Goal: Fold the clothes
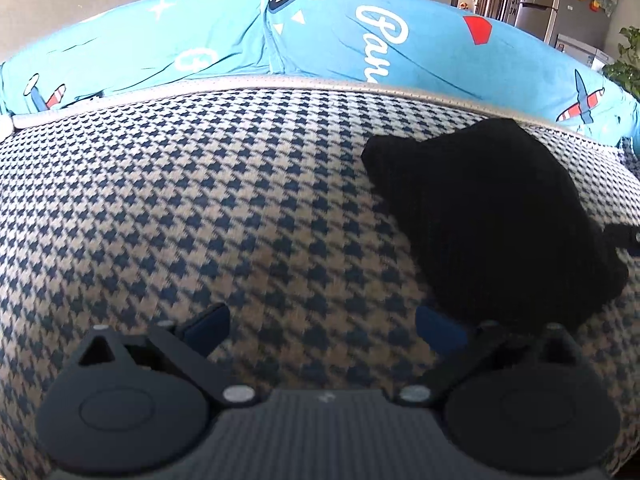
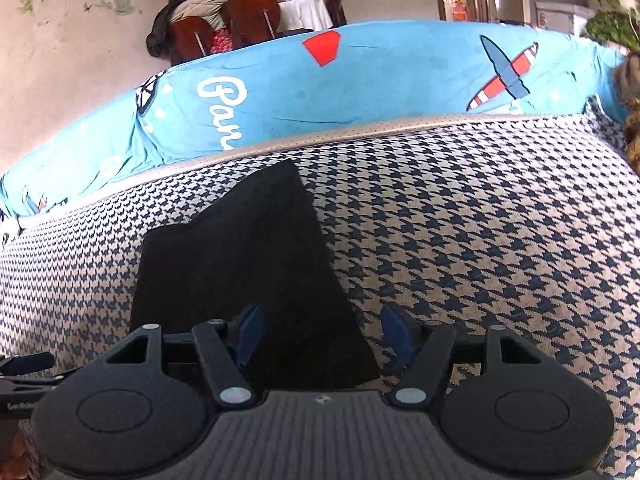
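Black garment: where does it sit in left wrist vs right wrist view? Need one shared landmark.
Left wrist: black garment sits right of centre on the houndstooth cover.
Right wrist: black garment sits left of centre, running down to the bottom.
Shared landmark: red patch on the blue sheet.

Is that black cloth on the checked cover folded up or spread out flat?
Folded, it seems. The black cloth lies as a compact, thick-looking shape with straight edges on the checked cover, no sleeves or legs trailing. How many layers, cannot tell.
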`<action>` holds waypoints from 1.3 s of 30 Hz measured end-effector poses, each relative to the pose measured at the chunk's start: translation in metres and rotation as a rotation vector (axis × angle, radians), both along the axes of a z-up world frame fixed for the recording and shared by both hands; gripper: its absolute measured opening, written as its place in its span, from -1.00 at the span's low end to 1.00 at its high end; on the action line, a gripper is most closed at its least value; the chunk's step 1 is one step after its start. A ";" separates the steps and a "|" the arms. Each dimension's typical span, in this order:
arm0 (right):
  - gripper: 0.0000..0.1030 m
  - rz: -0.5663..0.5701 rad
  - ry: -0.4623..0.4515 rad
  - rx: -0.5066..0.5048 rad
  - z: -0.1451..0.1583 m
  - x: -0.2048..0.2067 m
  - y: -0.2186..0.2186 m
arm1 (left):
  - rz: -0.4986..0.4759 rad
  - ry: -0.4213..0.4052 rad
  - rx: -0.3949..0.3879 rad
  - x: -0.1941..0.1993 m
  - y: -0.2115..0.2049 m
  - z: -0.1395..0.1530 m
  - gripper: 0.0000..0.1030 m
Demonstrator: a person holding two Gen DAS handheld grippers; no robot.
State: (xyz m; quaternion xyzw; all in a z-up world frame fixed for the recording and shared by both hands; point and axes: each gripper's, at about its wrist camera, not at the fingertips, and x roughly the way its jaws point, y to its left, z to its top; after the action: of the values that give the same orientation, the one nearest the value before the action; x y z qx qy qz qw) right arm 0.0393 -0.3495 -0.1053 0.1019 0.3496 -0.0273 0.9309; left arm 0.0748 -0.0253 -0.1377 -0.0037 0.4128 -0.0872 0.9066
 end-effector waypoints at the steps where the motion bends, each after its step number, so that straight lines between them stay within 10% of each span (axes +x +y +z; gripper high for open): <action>1: 0.26 -0.005 0.001 0.009 0.000 0.000 -0.003 | -0.003 0.001 -0.005 0.004 -0.001 0.000 1.00; 39: 0.41 0.080 0.106 0.233 -0.033 0.005 -0.026 | -0.202 0.110 -0.278 0.125 -0.045 -0.011 0.99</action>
State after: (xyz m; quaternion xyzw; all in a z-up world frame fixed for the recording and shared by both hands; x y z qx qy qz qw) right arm 0.0446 -0.3757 -0.1382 0.1938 0.4031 0.0455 0.8933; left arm 0.1999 -0.0701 -0.1483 -0.0923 0.4441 -0.2336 0.8601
